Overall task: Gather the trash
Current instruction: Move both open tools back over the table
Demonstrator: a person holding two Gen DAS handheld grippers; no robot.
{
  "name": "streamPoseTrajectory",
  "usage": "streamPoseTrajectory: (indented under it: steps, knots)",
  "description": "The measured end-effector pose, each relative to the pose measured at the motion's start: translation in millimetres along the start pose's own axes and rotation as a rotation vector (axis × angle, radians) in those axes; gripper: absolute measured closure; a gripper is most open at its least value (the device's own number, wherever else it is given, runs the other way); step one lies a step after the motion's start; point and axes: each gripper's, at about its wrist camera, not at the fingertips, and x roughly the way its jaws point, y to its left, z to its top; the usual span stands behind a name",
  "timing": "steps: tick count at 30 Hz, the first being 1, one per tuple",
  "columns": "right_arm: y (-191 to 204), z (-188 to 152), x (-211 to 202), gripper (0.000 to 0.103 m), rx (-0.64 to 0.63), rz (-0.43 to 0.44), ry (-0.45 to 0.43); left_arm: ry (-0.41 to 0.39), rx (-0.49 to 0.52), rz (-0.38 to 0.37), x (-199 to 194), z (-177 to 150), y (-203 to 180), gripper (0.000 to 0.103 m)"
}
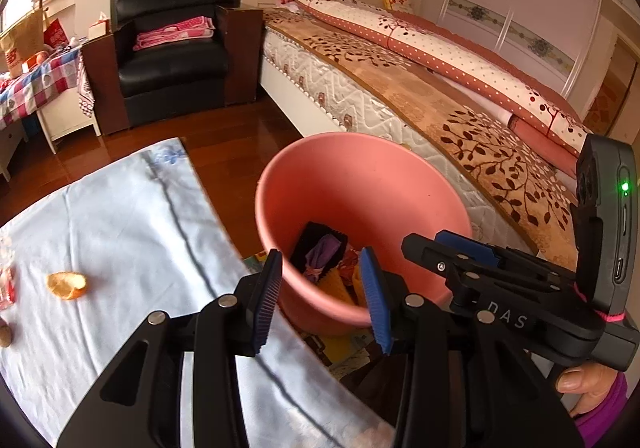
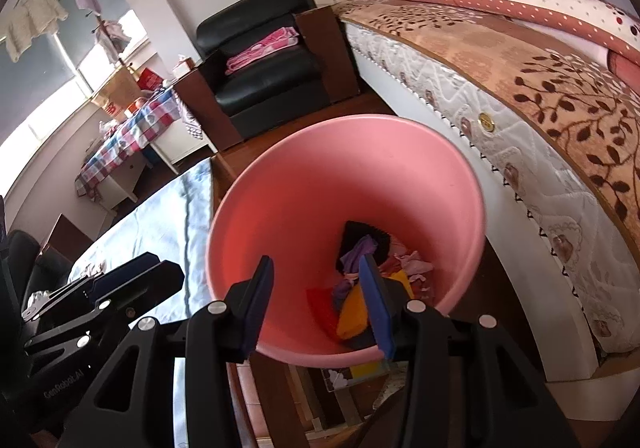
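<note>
We hold two tongs, left gripper (image 1: pixel 324 294) and right gripper (image 2: pixel 318 304), both wide and empty, above one pink bin (image 1: pixel 320 175) at frame center; one orange peel (image 1: pixel 67 285) lies lower left.

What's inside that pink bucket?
The pink bucket holds a heap of colourful scraps: purple, black, red, yellow and pink pieces. Whatever lies beneath the heap is covered, and the right claw hides part.
</note>
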Motion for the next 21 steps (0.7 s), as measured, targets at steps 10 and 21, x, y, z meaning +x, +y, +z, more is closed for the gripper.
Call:
streamPoseTrajectory:
  steps: [10,21]
  knots:
    - [30.4,-6.7,2.0,0.059,-0.052,0.025,0.015,-0.005,-0.04,0.043,-18.4,-13.4,25.6,0.062]
    - [65.8,-14.4,2.3,0.059,-0.119,0.047,0.03,-0.029,-0.099,0.08,-41.6,-25.8,57.9,0.062]
